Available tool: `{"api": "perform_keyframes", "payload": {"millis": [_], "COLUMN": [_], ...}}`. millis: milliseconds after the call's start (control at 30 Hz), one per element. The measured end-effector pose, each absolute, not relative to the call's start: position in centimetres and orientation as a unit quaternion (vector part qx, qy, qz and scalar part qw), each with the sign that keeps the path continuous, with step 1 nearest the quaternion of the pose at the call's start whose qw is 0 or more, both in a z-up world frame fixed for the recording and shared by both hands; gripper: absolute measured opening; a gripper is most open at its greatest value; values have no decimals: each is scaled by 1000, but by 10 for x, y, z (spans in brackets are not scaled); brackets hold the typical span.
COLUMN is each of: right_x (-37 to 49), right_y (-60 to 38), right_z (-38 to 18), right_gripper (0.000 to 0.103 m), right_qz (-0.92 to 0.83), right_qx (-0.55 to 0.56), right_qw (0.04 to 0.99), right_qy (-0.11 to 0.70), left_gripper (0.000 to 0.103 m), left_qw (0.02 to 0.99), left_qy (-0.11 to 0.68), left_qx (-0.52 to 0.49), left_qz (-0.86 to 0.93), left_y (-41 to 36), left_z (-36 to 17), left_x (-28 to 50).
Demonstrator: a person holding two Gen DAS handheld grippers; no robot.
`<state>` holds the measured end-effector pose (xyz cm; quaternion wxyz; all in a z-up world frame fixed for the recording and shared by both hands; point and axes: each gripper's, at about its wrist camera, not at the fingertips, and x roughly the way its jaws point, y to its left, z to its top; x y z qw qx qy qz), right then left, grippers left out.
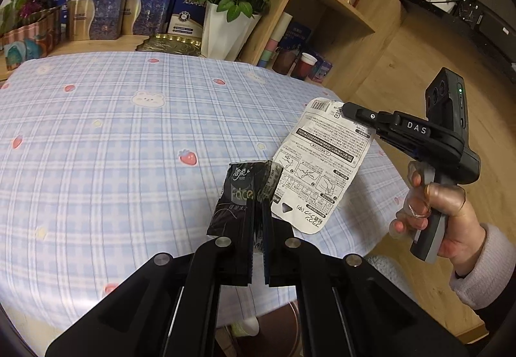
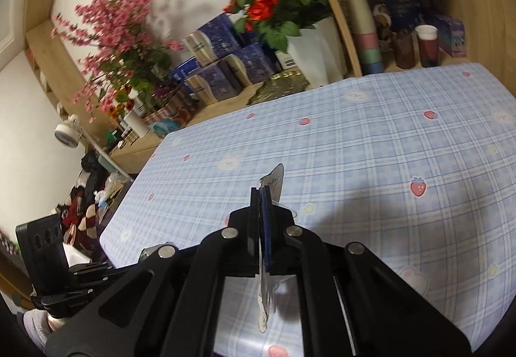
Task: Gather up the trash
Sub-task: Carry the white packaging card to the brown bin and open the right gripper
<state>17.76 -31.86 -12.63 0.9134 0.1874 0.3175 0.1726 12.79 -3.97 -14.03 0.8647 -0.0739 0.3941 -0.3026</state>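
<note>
My left gripper is shut on a crumpled black tissue wrapper and holds it above the near right part of the table. My right gripper is shut on a white printed packaging card, which hangs beside the black wrapper over the table's right edge. In the right wrist view the right gripper pinches the same card edge-on between its fingers. The left gripper's body shows at the lower left there.
The table has a blue plaid cloth with strawberries and bears. Behind it stand a white vase of red roses, blue and gold boxes and a gold tray. A wooden shelf with cups is at the right.
</note>
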Motion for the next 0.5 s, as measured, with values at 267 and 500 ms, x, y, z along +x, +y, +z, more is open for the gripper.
{"api": "perform_keyframes", "payload": {"millis": [267,500], "right_x": [135,95], "right_y": [-291,-271], "right_z": [-110,-104], "right_gripper": [6,6], "right_qz": [205,229], "right_qx": [159,137], "right_qw": [914,909], "right_qy": [311,320], "left_gripper": [5,5], "left_qw": [870,875], "left_qy": [386,380], "left_qx": [-86,-86], "left_qz": [-294,-286], "left_y": [-15,5], "left_z": [-136,-134], "left_x": [91,61]}}
